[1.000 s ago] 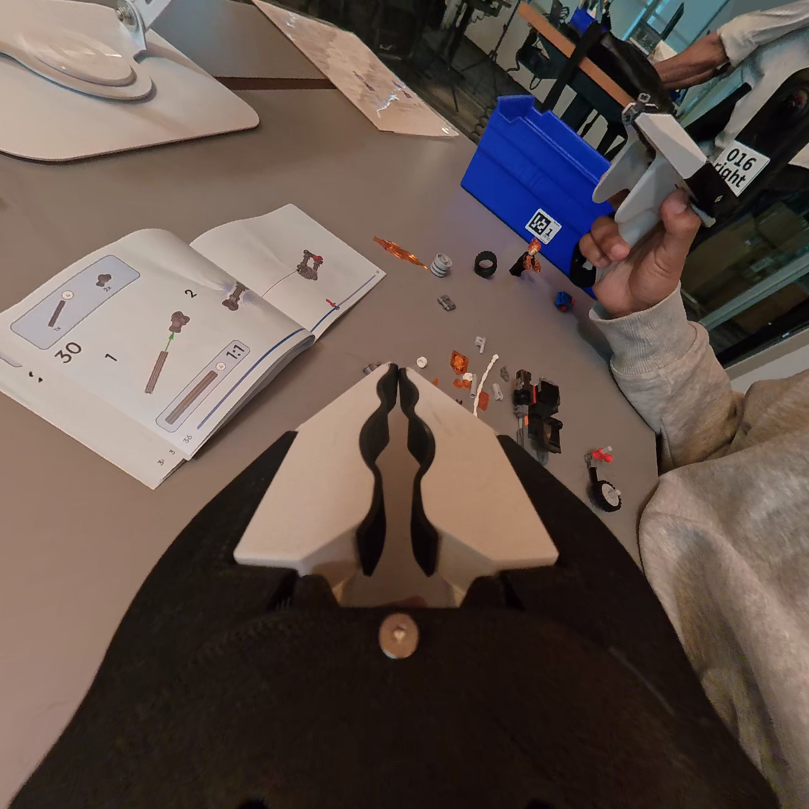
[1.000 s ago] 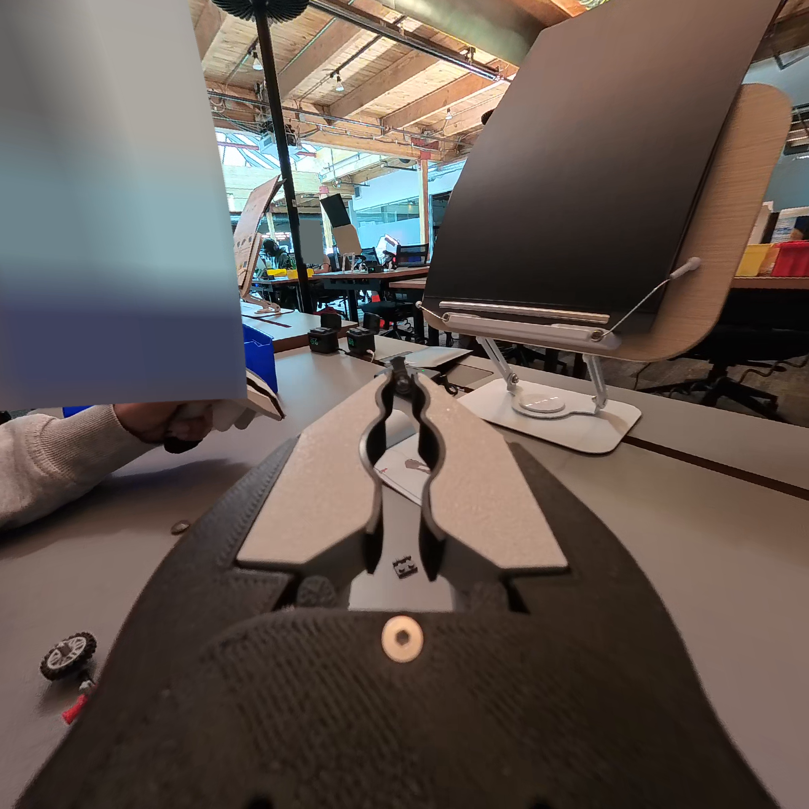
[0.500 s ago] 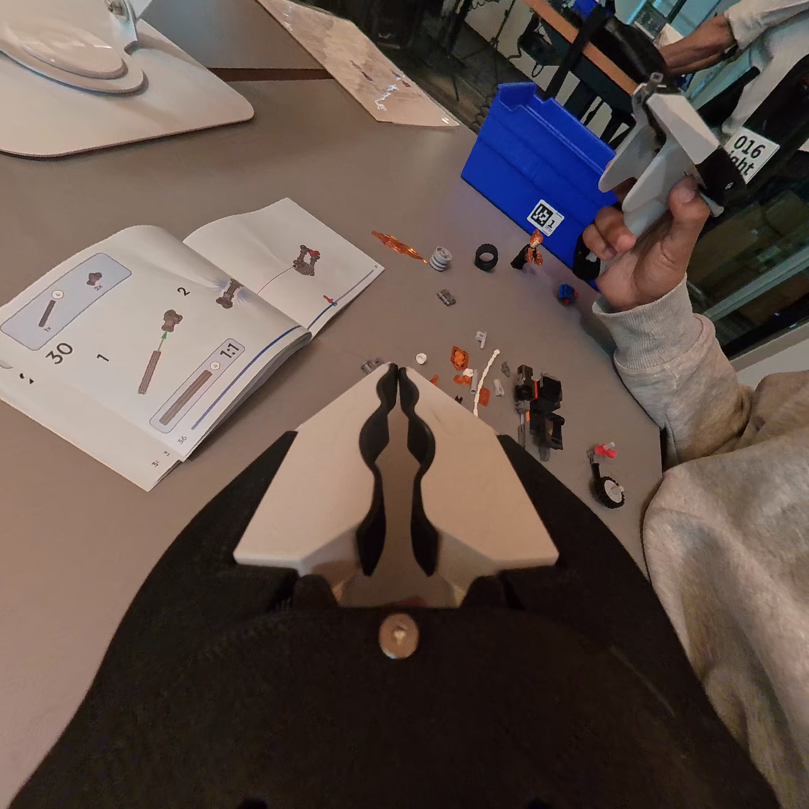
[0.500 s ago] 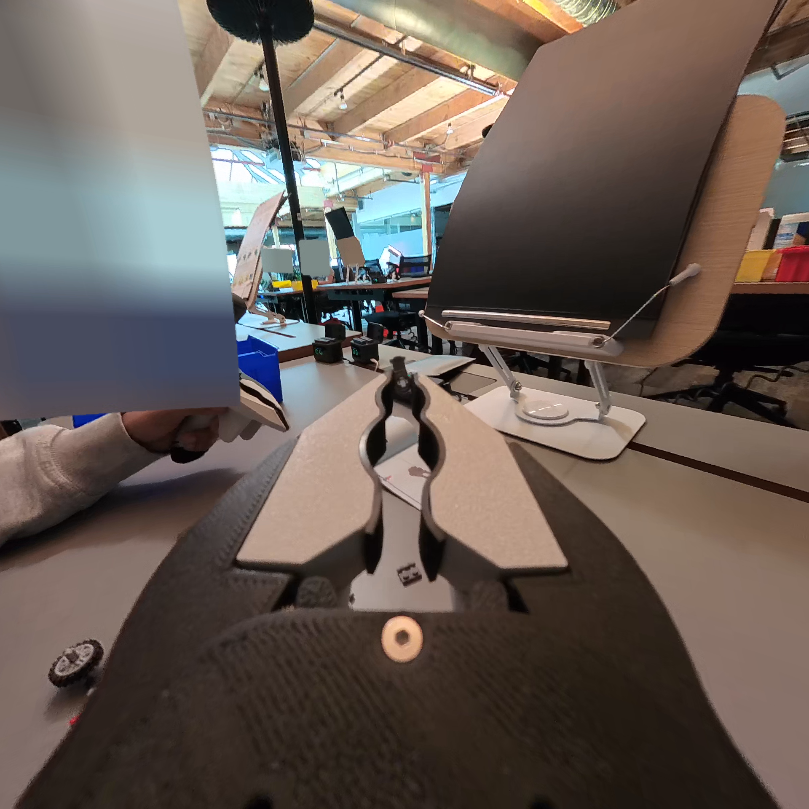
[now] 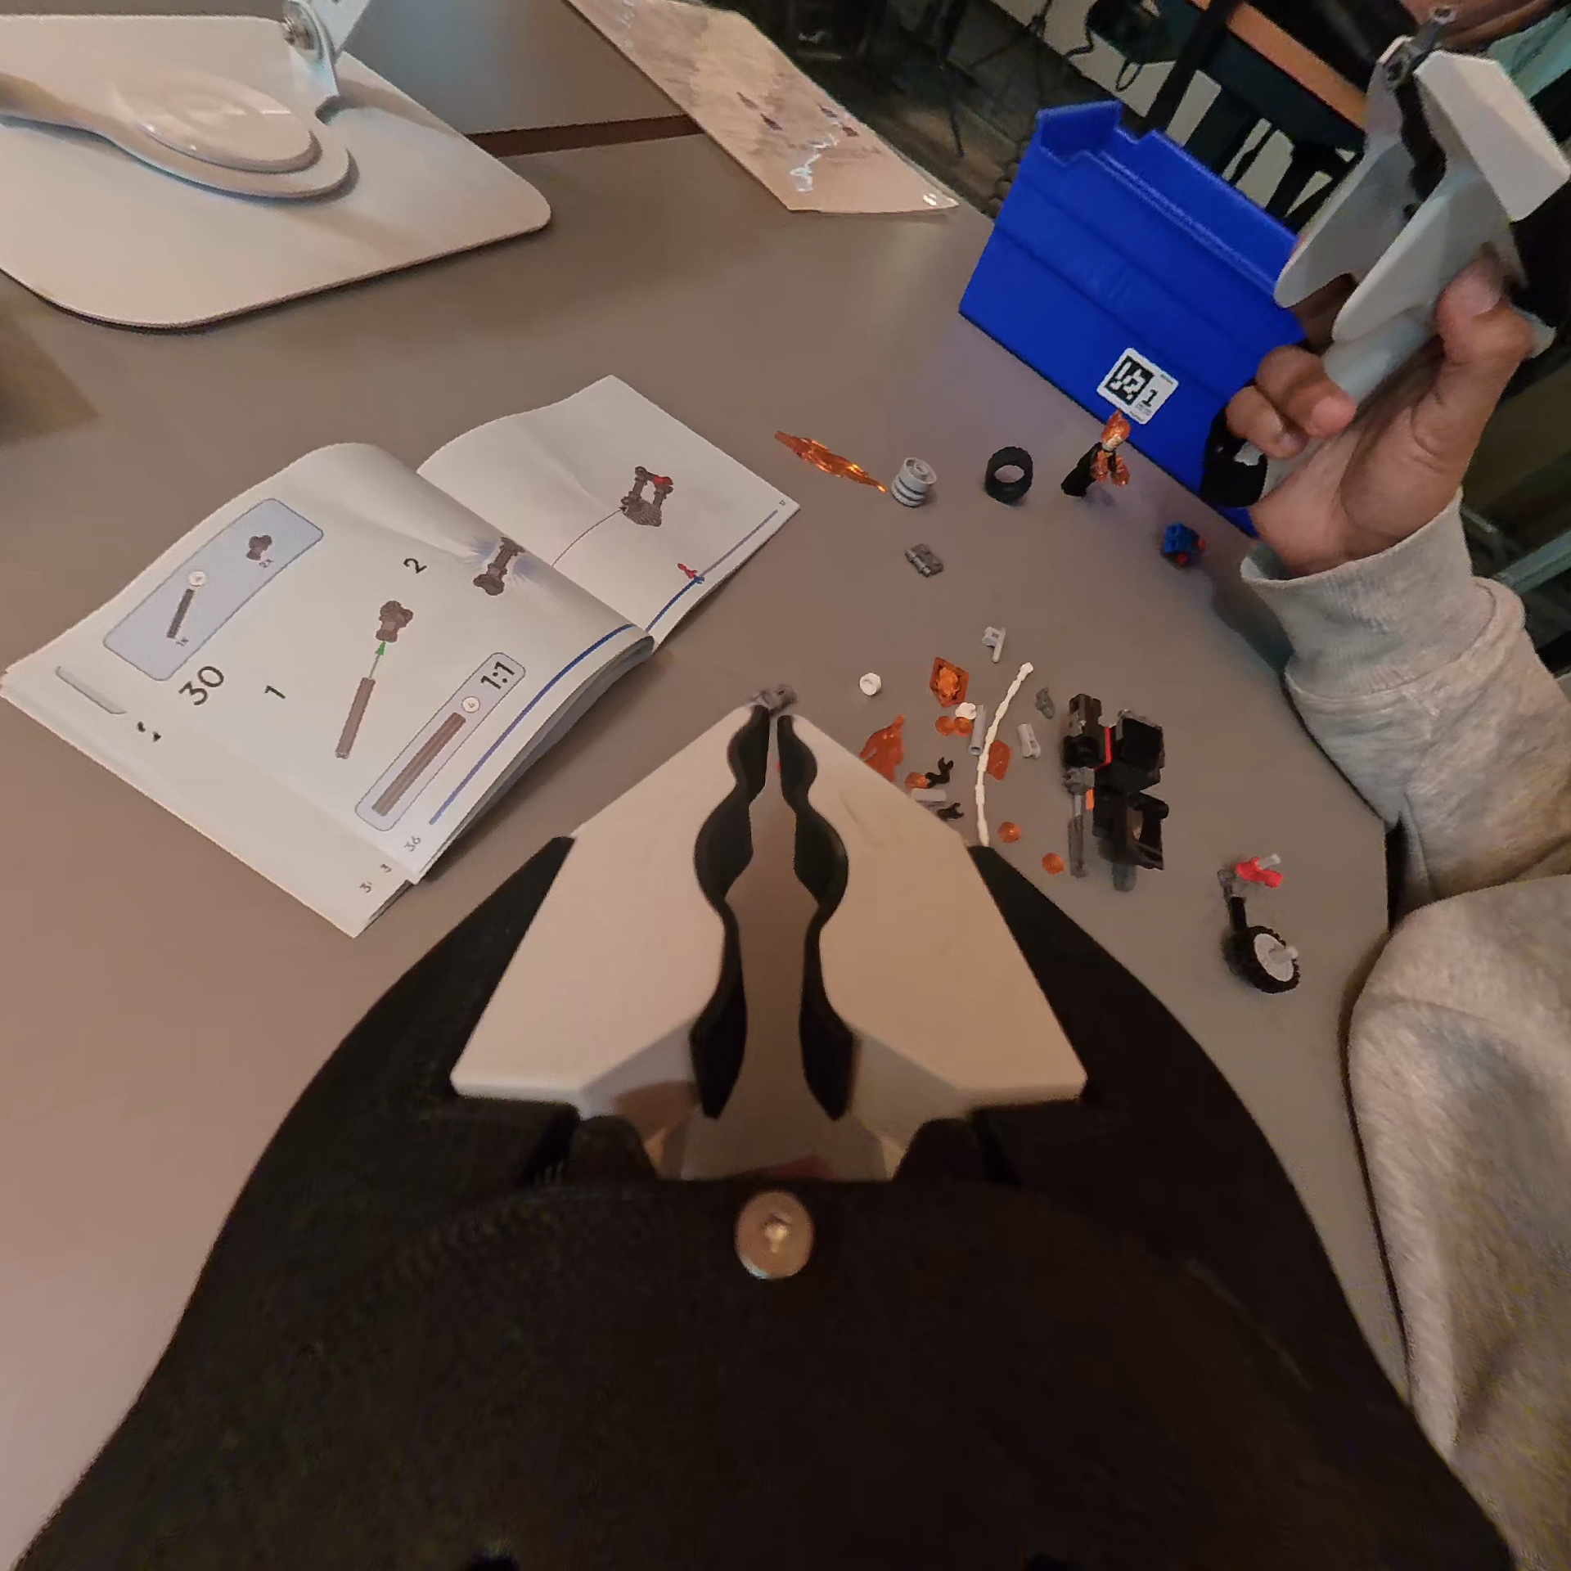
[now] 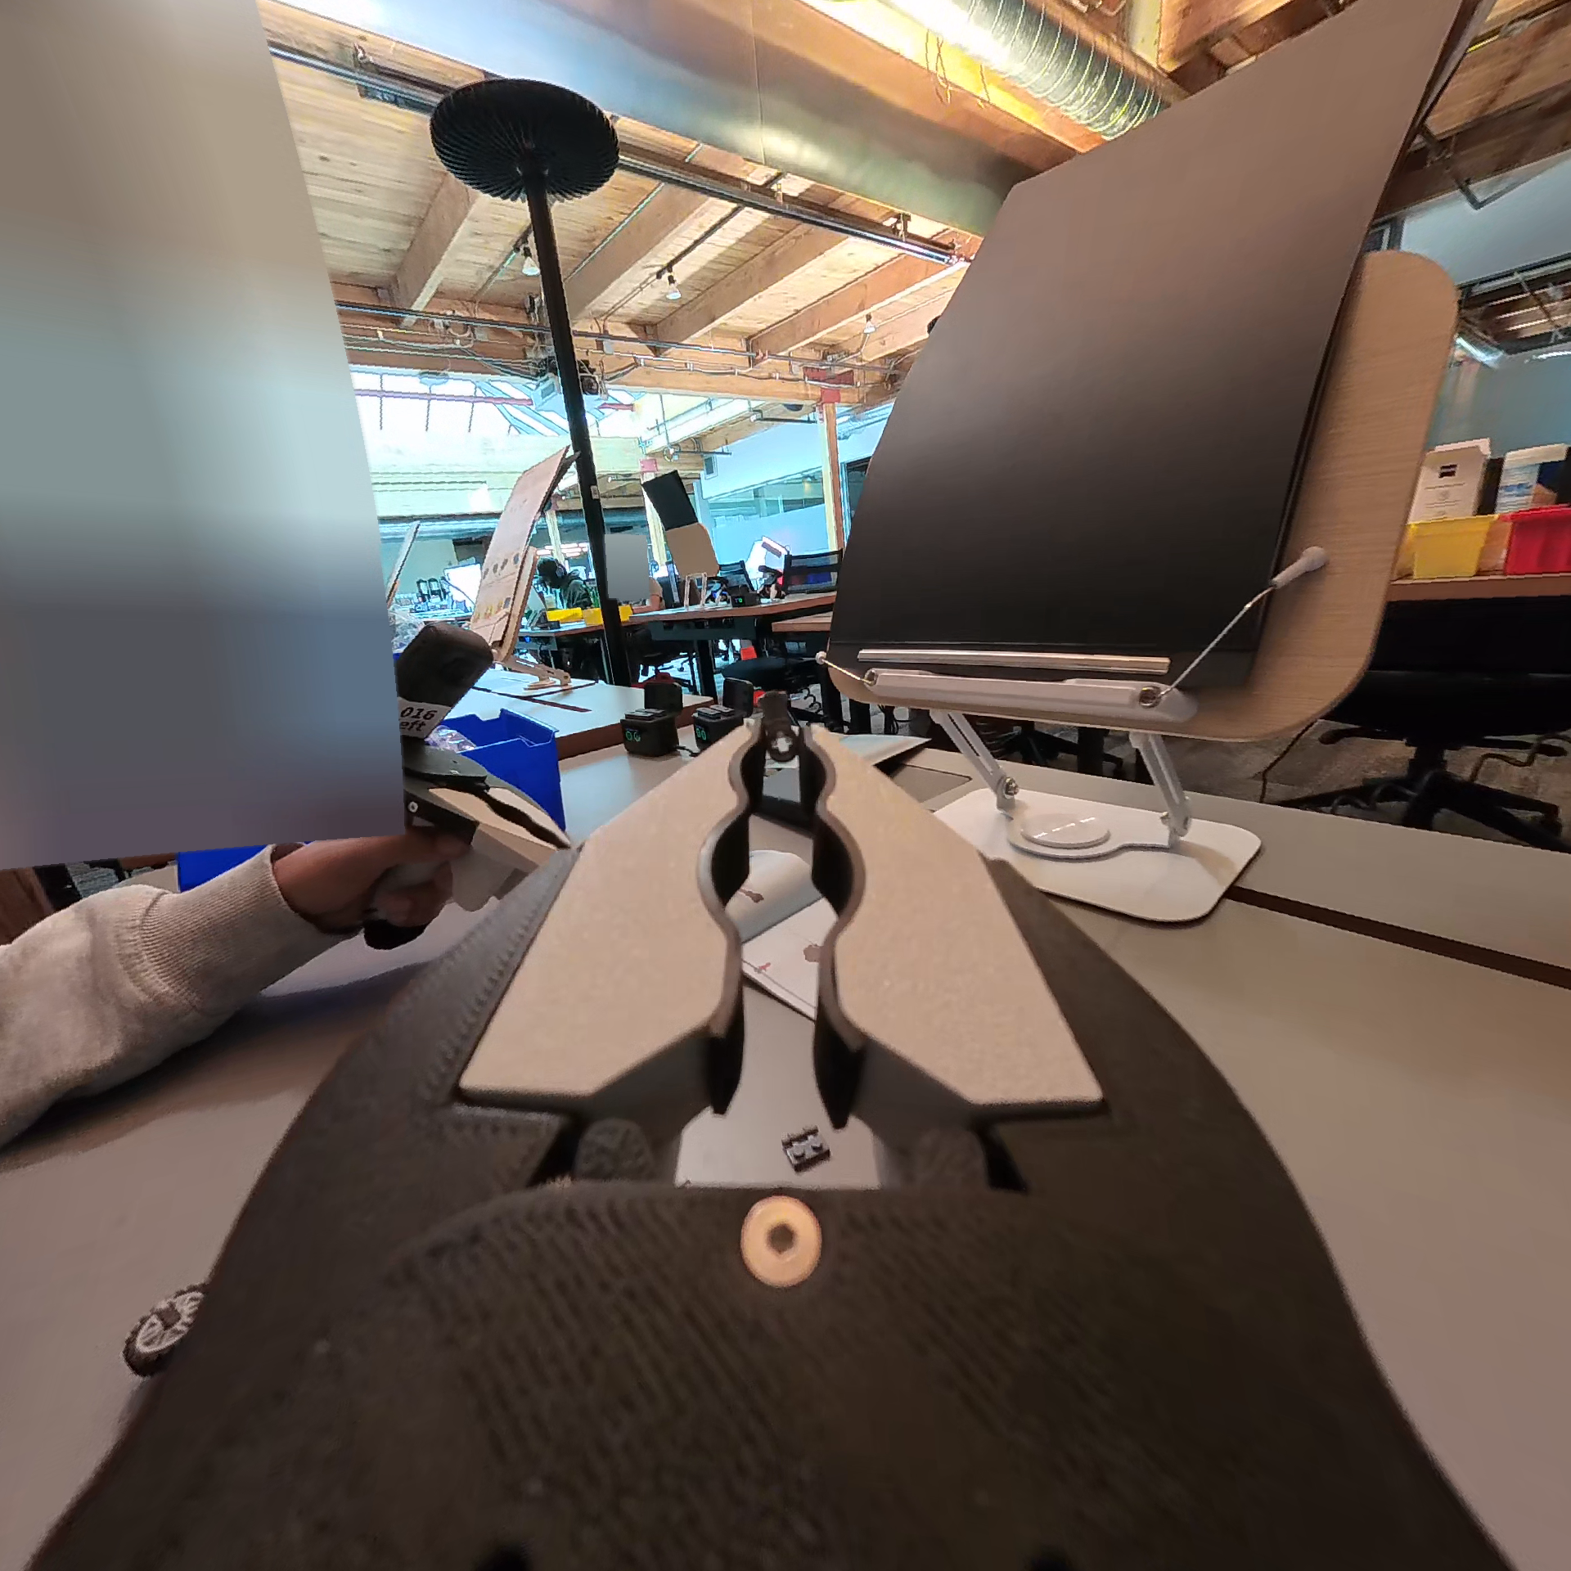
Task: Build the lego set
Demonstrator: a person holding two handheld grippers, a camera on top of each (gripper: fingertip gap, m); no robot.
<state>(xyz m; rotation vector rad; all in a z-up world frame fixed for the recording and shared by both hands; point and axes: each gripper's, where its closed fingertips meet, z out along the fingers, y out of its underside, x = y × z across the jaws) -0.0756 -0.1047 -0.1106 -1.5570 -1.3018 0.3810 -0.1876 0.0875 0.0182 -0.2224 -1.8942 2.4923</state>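
Note:
My left gripper (image 5: 769,721) hangs over the grey table with its jaws shut and nothing visible between them. A tiny grey piece (image 5: 775,699) lies on the table just past its tips. Loose orange, white and grey lego bits (image 5: 948,680) and a black part-built model (image 5: 1114,791) lie to its right. My right gripper (image 6: 775,723) is shut on a small dark lego piece (image 6: 778,748). A hand holds it raised above the table at the upper right in the left wrist view (image 5: 1403,51).
An open instruction booklet (image 5: 382,629) lies at the left. A wheel (image 5: 1267,961), a black tyre (image 5: 1009,473), a grey rim (image 5: 914,482), a minifigure (image 5: 1101,455) and a blue bin (image 5: 1131,229) sit at the right. A stand with a dark tablet (image 6: 1105,425) is at the back. Tip to tip, the grippers are about 25 cm apart. To reach the black part-built model (image 5: 1114,791) in a straight line is about 15 cm for my left fingers, about 20 cm for my right.
The right gripper has risen higher with its small piece. The left gripper has shifted a little, so the tiny grey piece now sits right at its tips.

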